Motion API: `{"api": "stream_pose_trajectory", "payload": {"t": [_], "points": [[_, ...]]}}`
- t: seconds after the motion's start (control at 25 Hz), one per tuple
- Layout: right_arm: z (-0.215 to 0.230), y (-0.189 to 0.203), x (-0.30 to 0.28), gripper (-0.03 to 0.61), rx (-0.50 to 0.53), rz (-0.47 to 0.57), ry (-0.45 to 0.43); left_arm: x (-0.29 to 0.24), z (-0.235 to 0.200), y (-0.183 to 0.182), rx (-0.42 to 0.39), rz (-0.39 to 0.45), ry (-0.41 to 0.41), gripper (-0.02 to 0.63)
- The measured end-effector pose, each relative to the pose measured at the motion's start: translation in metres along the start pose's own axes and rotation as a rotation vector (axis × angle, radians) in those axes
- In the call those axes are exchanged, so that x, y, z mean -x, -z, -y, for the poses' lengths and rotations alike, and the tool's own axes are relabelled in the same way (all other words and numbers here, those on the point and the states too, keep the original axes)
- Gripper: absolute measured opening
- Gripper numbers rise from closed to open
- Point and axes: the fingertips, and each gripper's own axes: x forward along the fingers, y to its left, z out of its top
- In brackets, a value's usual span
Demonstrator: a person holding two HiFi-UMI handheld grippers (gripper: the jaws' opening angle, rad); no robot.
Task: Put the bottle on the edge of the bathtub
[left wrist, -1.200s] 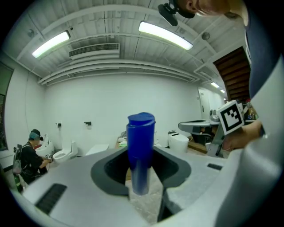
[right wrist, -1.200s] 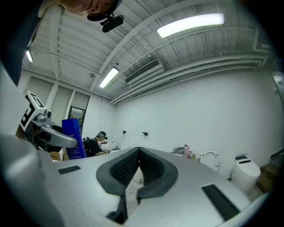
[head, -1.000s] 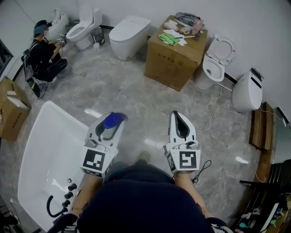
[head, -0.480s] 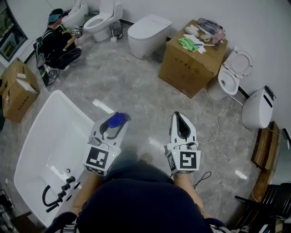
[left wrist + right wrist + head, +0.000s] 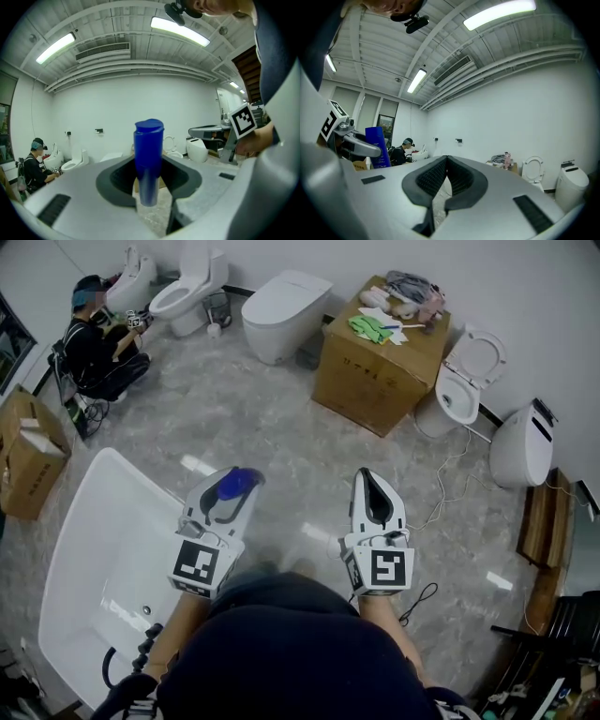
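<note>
A blue bottle (image 5: 148, 161) stands upright between the jaws of my left gripper (image 5: 232, 489), which is shut on it; its blue cap (image 5: 234, 484) shows from above. The bottle (image 5: 377, 147) also appears at the left of the right gripper view. The white bathtub (image 5: 82, 549) lies at the lower left, its near rim just left of the left gripper. My right gripper (image 5: 371, 486) is held level beside it, shut and with nothing between its jaws.
A large cardboard box (image 5: 375, 367) with cloths on top stands ahead. Several white toilets (image 5: 281, 310) line the back wall. A person (image 5: 94, 343) crouches at the far left. Cardboard boxes (image 5: 28, 460) sit beyond the tub. Black taps (image 5: 145, 643) are on the tub's near end.
The view has swung a little; both grippers keep their pose, with the bottle still held in the left one beside the tub.
</note>
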Motion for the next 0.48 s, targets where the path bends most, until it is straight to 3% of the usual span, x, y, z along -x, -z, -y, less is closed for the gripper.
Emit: {"api": "stream_pose_trajectory", "payload": {"t": [0.2,0.48], "points": [[0.006,0.003,0.003,0.017,0.006,-0.013,0.026,-0.011,0.005,-0.002,0.004,0.007,0.040,0.150],[0.013,0.004,-0.004,0.017,0.008,-0.038,0.008,-0.017,0.007,-0.007,0.038,-0.005,0.027,0.150]]}}
